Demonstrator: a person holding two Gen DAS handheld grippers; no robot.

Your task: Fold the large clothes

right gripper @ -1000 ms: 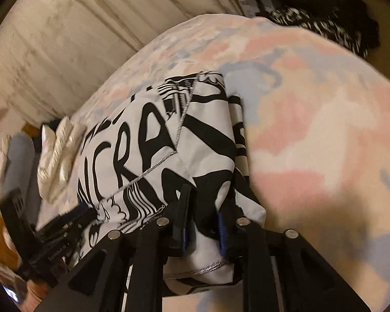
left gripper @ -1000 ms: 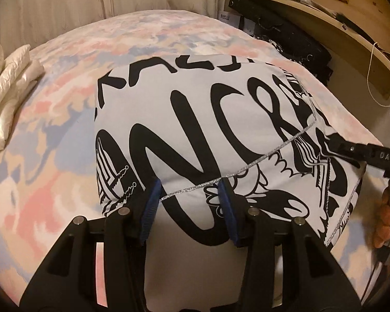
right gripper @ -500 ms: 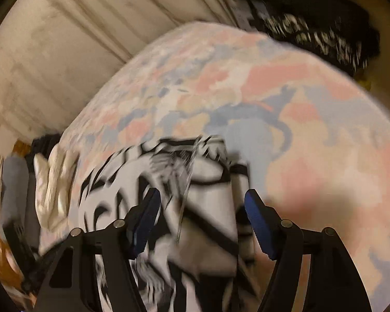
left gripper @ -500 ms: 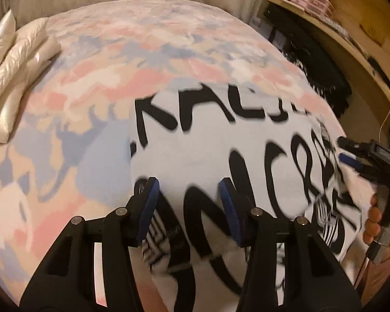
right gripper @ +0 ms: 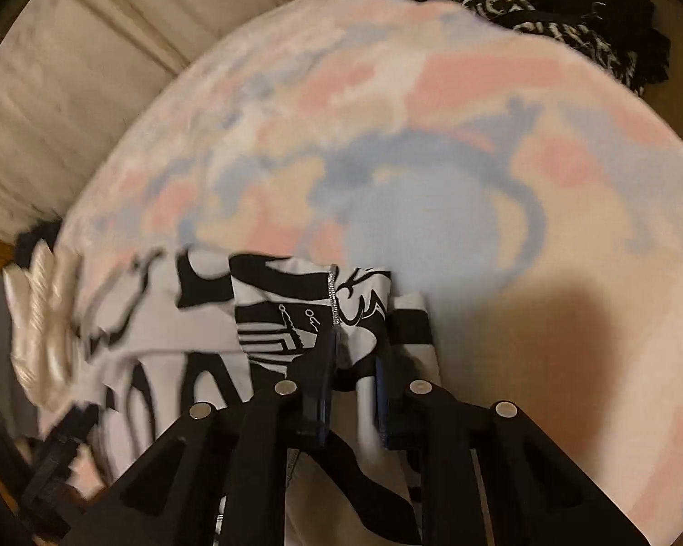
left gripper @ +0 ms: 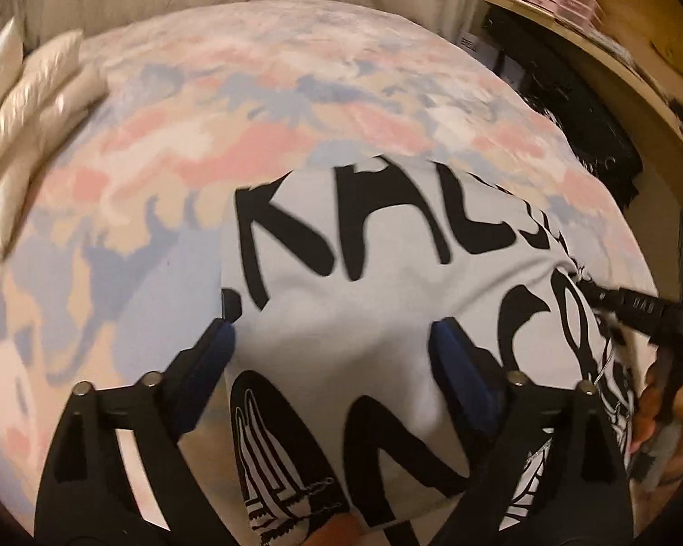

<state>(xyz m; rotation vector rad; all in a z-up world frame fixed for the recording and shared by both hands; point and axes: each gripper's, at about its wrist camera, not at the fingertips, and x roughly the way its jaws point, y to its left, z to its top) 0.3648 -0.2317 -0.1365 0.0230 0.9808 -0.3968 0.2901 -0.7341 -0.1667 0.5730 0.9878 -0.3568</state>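
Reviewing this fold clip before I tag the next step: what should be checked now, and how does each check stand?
1. Right gripper has just been closing and is shut on the black-and-white printed garment: ok.
2. Left gripper has just been opening, wide over the garment, nothing pinched: ok if release was meant.
3. Garment lies on the pastel bedspread, not hanging off the far side: ok.
4. Cream puffy jacket lies apart from the garment: ok.
5. Fold edges aligned: cannot tell, blurred.
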